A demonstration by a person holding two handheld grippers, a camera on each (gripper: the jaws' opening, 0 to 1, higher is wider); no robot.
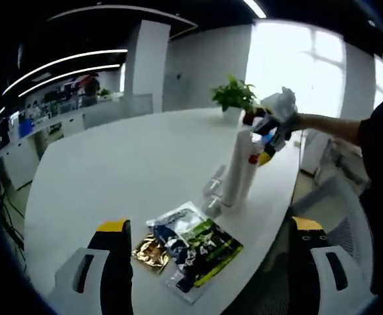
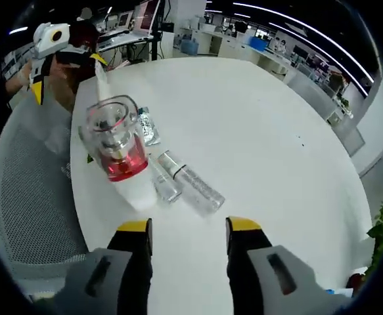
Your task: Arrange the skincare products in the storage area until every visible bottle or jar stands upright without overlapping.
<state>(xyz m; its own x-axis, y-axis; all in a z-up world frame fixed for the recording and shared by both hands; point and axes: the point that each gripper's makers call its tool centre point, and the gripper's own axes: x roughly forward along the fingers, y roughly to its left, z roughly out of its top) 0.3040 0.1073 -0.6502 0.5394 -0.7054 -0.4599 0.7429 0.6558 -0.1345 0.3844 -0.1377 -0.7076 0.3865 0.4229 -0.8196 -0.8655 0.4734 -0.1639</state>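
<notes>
Left gripper view looks out between my left gripper's (image 1: 207, 226) yellow-tipped jaws, which stand wide apart and hold nothing. Between them, near the table's close edge, lie several flat sachets (image 1: 192, 248): a gold one on the left, then dark blue, white and green ones overlapping each other. Just beyond the sachets a tall white bottle (image 1: 238, 168) stands upright on the round white table (image 1: 112, 170), and a clear bottle (image 1: 213, 184) lies on its side at its base, touching or nearly touching it. Above the tall bottle my right gripper (image 1: 265, 152) comes in from the right on my outstretched arm, its tips close by the bottle's top; I cannot tell from here whether they touch it. A potted green plant (image 1: 234, 97) sits at the table's far edge.

Right gripper view looks steeply down over my right gripper (image 2: 188, 227), whose jaws are spread with bare tabletop between the tips. To the left and just beyond them rises the white bottle, seen from above, with a clear cap over a red collar (image 2: 115, 141). Right beside it two clear bottles (image 2: 190, 182) lie on their sides, close together. A sachet shows past the cap. My left gripper (image 2: 39, 82) appears at far left, beside a white mesh chair (image 2: 30, 197).
</notes>
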